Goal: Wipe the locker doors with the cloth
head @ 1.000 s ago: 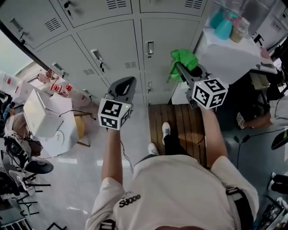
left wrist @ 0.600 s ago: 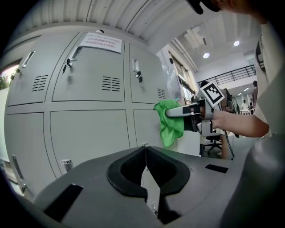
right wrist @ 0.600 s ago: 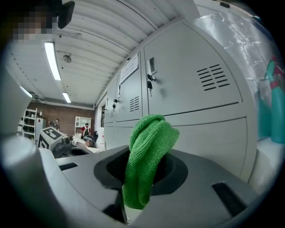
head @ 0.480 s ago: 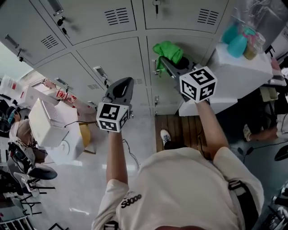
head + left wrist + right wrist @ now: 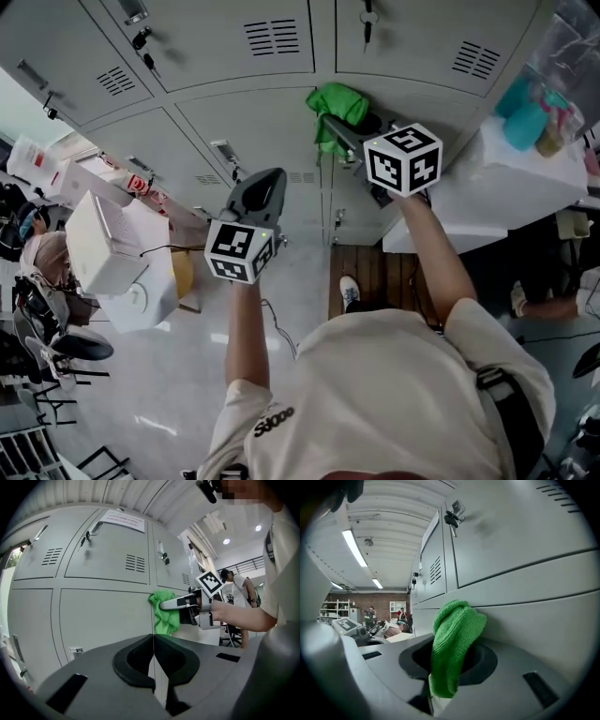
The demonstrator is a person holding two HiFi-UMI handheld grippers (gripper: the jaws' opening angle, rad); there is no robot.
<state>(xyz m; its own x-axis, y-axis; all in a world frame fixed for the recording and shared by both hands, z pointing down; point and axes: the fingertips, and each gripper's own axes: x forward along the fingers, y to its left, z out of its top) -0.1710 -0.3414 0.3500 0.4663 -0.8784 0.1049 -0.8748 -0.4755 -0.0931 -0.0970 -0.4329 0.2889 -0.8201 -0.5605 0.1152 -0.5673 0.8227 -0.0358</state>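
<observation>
Your right gripper (image 5: 445, 667) is clamped tight on the green cloth (image 5: 454, 639). The cloth bunches up out of the jaws and its top is pressed against the grey locker door (image 5: 525, 597), just under the horizontal seam at center-right of the right gripper view. In the head view that's top center, right by the vertical gap between two doors.

Your left gripper (image 5: 153, 660) has its jaws closed together with nothing in them. It sits lower left of the cloth, pointed at the lockers and not touching them as far as I can tell.

Progress-wise, honestly hard to call. No streaks or damp patches show anywhere, so I can't say which doors are done. My guess is you're mid-wipe on this one, with the vented upper doors (image 5: 272, 37) and everything at the frame's left yet to do.
</observation>
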